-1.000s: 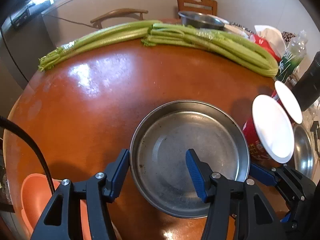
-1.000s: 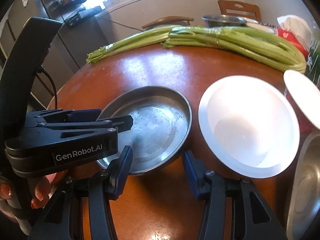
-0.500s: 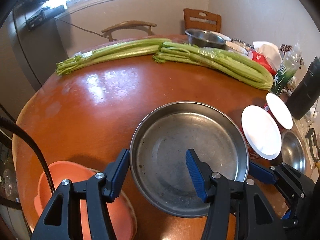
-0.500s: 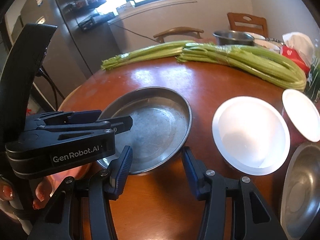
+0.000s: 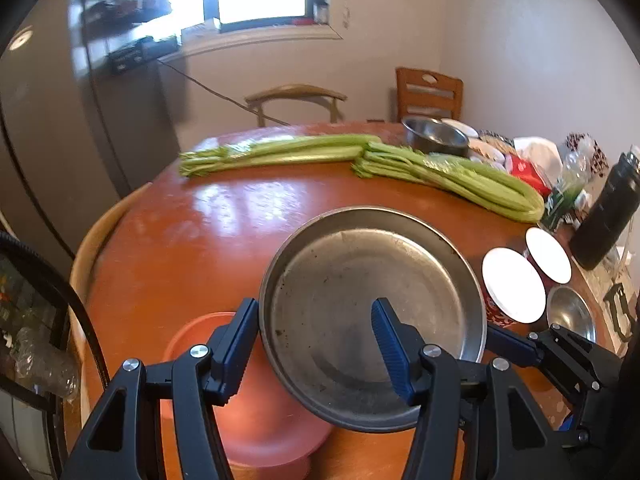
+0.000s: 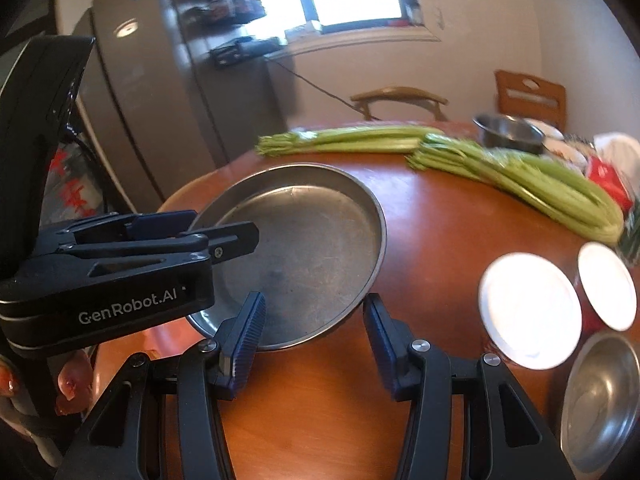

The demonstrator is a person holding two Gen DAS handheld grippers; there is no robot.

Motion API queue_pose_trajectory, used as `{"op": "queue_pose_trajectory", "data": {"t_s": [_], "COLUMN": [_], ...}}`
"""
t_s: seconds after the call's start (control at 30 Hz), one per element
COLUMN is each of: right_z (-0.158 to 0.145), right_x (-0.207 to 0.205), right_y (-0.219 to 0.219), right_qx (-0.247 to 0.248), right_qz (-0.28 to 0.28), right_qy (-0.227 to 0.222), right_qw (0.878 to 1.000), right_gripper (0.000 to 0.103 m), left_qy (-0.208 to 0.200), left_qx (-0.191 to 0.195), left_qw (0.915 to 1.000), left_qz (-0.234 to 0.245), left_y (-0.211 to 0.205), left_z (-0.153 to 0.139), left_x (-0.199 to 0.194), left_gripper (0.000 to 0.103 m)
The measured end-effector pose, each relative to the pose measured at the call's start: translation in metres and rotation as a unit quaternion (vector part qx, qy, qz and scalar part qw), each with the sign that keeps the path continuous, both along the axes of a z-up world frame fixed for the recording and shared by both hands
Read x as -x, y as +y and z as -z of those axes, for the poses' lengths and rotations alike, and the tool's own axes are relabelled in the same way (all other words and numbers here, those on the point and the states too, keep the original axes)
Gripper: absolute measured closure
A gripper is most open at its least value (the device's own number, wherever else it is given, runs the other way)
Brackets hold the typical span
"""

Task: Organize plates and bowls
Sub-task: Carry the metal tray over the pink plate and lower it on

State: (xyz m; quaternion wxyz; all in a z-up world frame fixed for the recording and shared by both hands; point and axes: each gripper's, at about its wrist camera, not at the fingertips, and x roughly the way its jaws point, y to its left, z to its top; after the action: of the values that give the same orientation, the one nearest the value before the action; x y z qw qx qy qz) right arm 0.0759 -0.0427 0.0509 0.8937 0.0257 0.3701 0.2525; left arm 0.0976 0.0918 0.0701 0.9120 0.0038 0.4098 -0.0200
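A large round steel pan (image 5: 372, 312) hangs lifted above the table, tilted, over a pink plastic bowl (image 5: 256, 416) at the table's near left. My left gripper (image 5: 314, 344) straddles the pan's near-left rim, one finger outside and one inside; its jaws stand wide and I cannot tell whether they pinch. In the right wrist view the pan (image 6: 296, 248) is held up between both tools. My right gripper (image 6: 314, 340) spans the pan's near edge, jaws wide. Two white-lidded red cups (image 6: 528, 312) stand at the right, beside a small steel bowl (image 6: 600, 400).
Two long celery bunches (image 5: 360, 160) lie across the far side of the round brown table (image 5: 192, 240). A steel bowl (image 5: 436, 136), bags and a dark bottle (image 5: 608, 212) crowd the far right. Chairs stand behind the table; a fridge at left.
The pan has risen off the table with both grippers and moved left, now hanging over the pink bowl. The cups and celery look farther away.
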Motion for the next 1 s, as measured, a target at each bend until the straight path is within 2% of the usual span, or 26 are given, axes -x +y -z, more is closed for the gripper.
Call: {"op": "queue_pose_trajectory", "data": {"t_s": [0.4, 0.63, 1.0], "right_z": [-0.019, -0.012, 0.015], "right_x": [0.023, 0.023, 0.011], "right_y": [0.054, 0.074, 0.087], "right_qx": [0.012, 0.018, 0.037], "right_qz": [-0.055, -0.068, -0.075], "right_qy": [-0.028, -0.019, 0.011], "right_qw": [0.998, 0.997, 0.996], "right_gripper": [0.05, 0.05, 0.049], "left_qy": [-0.027, -0.023, 0.014], "left_qx": [0.01, 0.005, 0.015], "left_qw": [0.9985, 0.9983, 0.998], "left_qz": [-0.046, -0.053, -0.061], "left_y": [0.055, 0.07, 0.083], "left_z": [-0.018, -0.007, 0.031], "left_x": [0.039, 0.042, 0.029], "left_gripper": [0.045, 0.045, 0.045]}}
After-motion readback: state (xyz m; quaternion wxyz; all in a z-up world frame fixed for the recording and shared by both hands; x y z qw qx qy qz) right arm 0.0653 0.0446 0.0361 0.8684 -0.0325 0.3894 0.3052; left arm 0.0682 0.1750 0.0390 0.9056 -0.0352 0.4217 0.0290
